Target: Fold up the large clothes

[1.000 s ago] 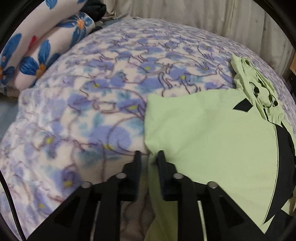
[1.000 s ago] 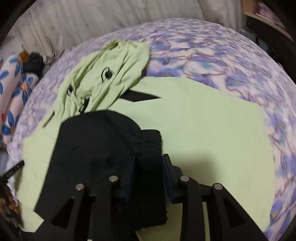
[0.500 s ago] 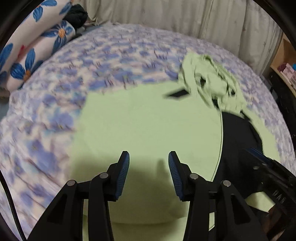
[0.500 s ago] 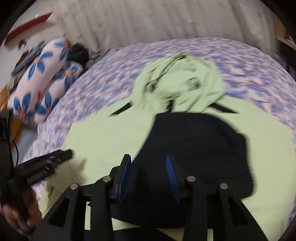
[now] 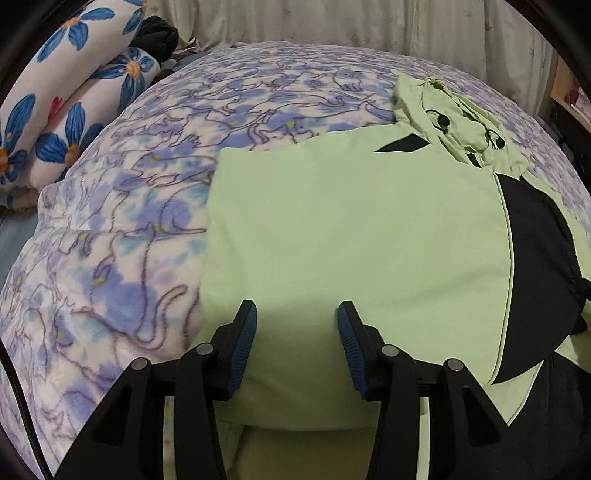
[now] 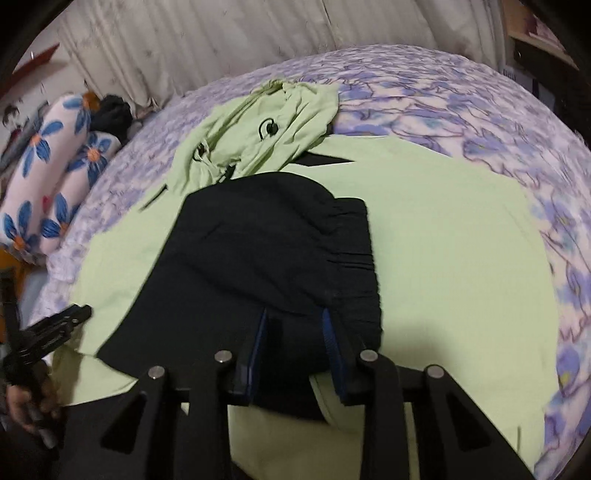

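A light green hooded jacket (image 5: 351, 240) lies spread on the bed, with its hood (image 5: 450, 122) bunched at the far end. A black sleeve (image 6: 258, 251) is folded across the green body (image 6: 443, 240). My left gripper (image 5: 295, 314) hovers open over the near green edge, with nothing between its pads. It shows again as the left gripper (image 6: 70, 317) at the left of the right wrist view, held by a hand (image 6: 26, 402). My right gripper (image 6: 294, 317) is over the near end of the black sleeve. Its jaws are closing with black fabric in the gap.
The bed is covered by a blue floral blanket (image 5: 129, 221). Two flowered pillows (image 5: 74, 92) and a dark bundle (image 5: 157, 37) lie at the far left. A pale curtain (image 5: 369, 22) hangs behind the bed, and shelving (image 5: 569, 96) stands at the right.
My left gripper opened and shifted from the jacket's left edge onto its green panel. The right gripper swung left, then back over the black sleeve, and its jaws are narrower.
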`<state>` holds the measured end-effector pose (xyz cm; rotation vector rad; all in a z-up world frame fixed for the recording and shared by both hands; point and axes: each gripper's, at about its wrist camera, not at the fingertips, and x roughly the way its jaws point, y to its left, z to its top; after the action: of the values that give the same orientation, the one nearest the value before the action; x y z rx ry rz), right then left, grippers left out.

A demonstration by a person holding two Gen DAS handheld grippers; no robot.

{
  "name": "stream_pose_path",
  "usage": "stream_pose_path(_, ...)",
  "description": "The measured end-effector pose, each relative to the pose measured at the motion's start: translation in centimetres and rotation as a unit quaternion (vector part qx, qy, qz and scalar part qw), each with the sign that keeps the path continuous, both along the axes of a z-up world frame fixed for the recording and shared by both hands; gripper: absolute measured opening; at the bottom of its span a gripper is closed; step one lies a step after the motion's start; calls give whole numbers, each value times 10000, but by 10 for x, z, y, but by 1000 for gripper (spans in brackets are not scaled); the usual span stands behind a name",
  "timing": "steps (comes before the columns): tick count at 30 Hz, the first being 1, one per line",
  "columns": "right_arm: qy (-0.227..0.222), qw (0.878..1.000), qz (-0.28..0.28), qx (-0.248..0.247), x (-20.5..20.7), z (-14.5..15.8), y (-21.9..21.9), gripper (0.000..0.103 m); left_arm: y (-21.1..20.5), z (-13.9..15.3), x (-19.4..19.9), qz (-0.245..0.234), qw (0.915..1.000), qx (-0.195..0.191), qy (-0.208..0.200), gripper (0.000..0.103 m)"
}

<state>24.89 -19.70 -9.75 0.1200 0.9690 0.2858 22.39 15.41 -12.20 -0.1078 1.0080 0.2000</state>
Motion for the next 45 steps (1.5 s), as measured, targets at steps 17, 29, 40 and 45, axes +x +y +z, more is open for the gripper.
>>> stream_pose_path(17, -59, 9986, -50, 514, -48, 31, 9, 33, -11, 37, -54, 164, 9995, -286, 0, 63)
stream_pose_path(29, -106, 9989, 88, 459, -67, 39, 40, 41, -25, 50, -84, 216, 9992, -337, 31, 65)
stream_pose_path(40, 103, 9992, 292, 260, -85, 21, 67, 41, -37, 44, -97, 118, 9991, -394, 118, 65)
stream_pose_path(45, 130, 9989, 340, 281, -99, 21, 70, 41, -42, 42, -113, 63, 9990, -410, 192, 65)
